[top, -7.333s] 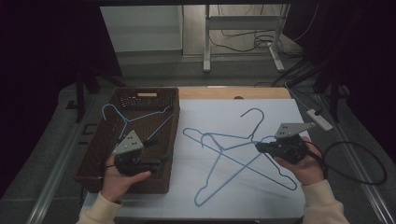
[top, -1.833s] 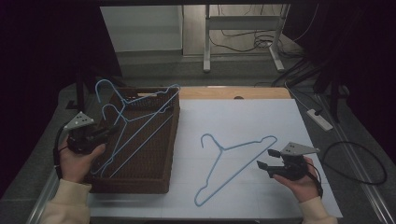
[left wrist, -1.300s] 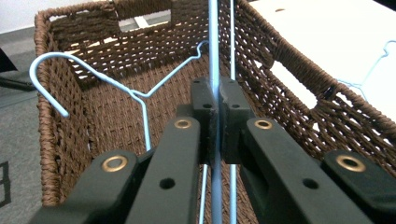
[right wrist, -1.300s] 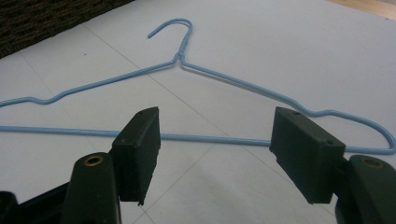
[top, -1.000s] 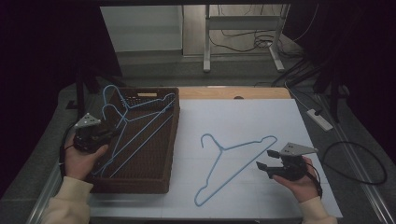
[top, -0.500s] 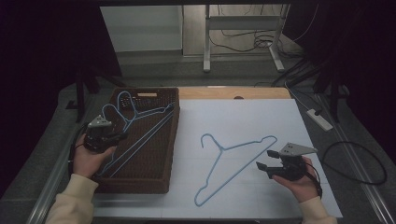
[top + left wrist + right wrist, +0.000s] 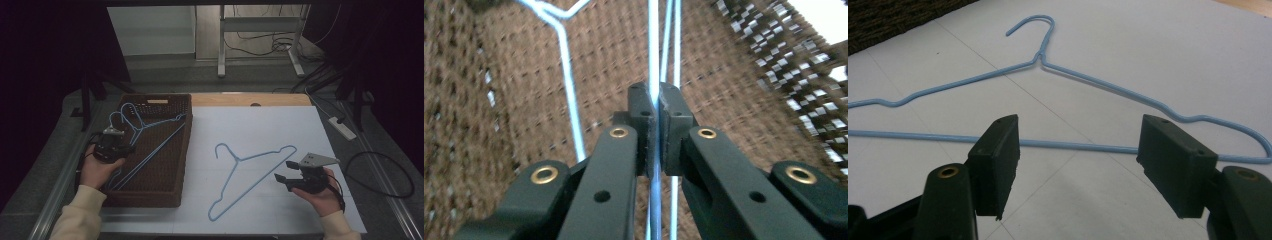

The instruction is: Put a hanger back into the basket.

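Our left gripper [image 7: 119, 141] pinches a blue wire hanger [image 7: 653, 75] over the wicker basket [image 7: 165, 192]; careless release could snag its rim. Right gripper [image 7: 1078, 167] gapes empty.

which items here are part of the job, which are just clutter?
In the job:
- blue hanger clamped in the left gripper, over the brown basket
- blue hanger on the table, in front of the open right gripper

Lying about:
- power strip
- black cable loop

The left claw [image 7: 116, 143] is over the basket [image 7: 170, 192], and two hangers [image 7: 150, 131] lie in it under the claw. On the bench [image 7: 280, 115], another hanger [image 7: 250, 172] lies just before the right claw [image 7: 286, 174], with the basket further left.
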Demonstrator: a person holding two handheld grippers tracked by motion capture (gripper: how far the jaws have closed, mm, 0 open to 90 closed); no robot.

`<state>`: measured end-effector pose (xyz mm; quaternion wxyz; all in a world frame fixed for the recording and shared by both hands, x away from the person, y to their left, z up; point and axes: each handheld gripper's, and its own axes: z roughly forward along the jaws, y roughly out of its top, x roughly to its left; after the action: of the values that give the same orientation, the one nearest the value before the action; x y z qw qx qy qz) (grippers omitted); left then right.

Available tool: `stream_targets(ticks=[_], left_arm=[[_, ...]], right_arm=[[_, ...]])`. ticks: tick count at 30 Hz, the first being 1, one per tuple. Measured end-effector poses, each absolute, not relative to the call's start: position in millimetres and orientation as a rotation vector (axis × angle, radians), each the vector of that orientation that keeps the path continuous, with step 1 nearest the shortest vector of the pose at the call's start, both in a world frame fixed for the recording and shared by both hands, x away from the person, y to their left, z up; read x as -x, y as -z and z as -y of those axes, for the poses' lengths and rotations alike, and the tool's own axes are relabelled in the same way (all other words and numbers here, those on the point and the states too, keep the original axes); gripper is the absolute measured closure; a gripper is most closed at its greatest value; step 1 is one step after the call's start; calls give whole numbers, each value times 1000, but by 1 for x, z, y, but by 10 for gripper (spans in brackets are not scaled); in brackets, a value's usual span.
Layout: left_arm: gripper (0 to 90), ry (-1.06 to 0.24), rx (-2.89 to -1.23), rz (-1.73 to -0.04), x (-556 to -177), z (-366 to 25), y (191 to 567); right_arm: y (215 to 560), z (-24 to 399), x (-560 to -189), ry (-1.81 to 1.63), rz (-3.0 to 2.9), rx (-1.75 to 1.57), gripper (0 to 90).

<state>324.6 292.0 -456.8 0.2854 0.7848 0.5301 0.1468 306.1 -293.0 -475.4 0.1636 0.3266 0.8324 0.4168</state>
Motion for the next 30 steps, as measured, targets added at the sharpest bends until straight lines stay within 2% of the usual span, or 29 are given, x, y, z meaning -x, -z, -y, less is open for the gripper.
stream_targets(ticks=[13,15,17,21,22,24,30], left_arm=[[842,-401,-2199,-1528,-339,-292,467],[780,-444,-2191,-1529,-339,-293,466],[645,-490,-2176,-1515,-338,-292,464],[487,-563,-2156,-1469,-332,-289,458],[487,-586,-2133,-1399,-325,-286,452],[428,-577,-2097,-1323,-317,-282,444],[388,-513,-1961,-1149,-294,-273,419]], right_arm=[[476,292,-306,-1185,-2386,-926,339],[477,292,-306,-1184,-2388,-926,339],[476,292,-306,-1185,-2391,-923,339],[476,292,-306,-1182,-2391,-922,339],[477,292,-306,-1181,-2391,-923,339],[477,292,-307,-1180,-2393,-923,338],[477,292,-306,-1179,-2394,-921,338]])
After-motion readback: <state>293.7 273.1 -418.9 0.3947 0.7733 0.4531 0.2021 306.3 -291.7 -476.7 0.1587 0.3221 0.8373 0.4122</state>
